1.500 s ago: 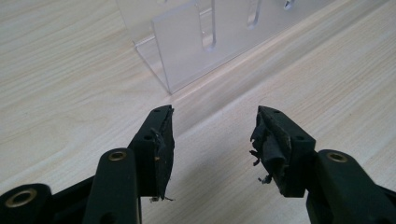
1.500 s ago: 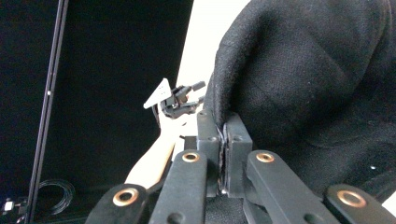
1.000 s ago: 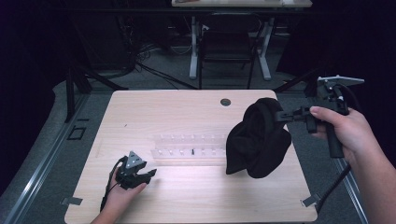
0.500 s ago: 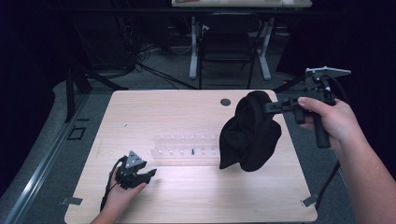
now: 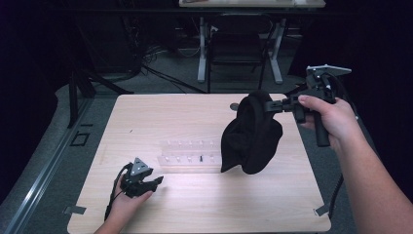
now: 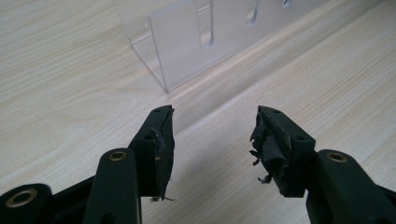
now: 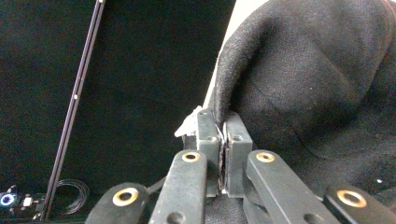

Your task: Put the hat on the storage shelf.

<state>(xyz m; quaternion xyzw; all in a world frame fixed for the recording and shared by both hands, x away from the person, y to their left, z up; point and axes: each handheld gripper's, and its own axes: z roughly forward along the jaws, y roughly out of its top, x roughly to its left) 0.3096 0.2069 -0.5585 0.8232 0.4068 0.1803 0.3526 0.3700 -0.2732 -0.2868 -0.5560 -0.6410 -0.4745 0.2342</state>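
Observation:
A black cloth [image 5: 252, 134] hangs in the air over the right half of the wooden table [image 5: 195, 117], pinched at its top edge by my right gripper [image 5: 272, 106], which is shut on it. In the right gripper view the two jaws press together on the cloth's [image 7: 317, 88] hem at my right gripper [image 7: 222, 135]. A clear plastic rack [image 5: 187, 155] lies flat at the table's middle, its left corner [image 6: 187, 42] close ahead of my left gripper [image 6: 212, 135]. That left gripper [image 5: 155, 181] rests on the table near the front left, open, nothing between its worn pads.
A small dark round disc [image 5: 234, 106] sits near the table's far edge behind the cloth. Table legs and cables stand on the dark floor beyond. Bare wood lies in front of the rack.
My right gripper has carried the hanging cloth leftward across the table, nearer the clear rack. The left gripper has stayed put.

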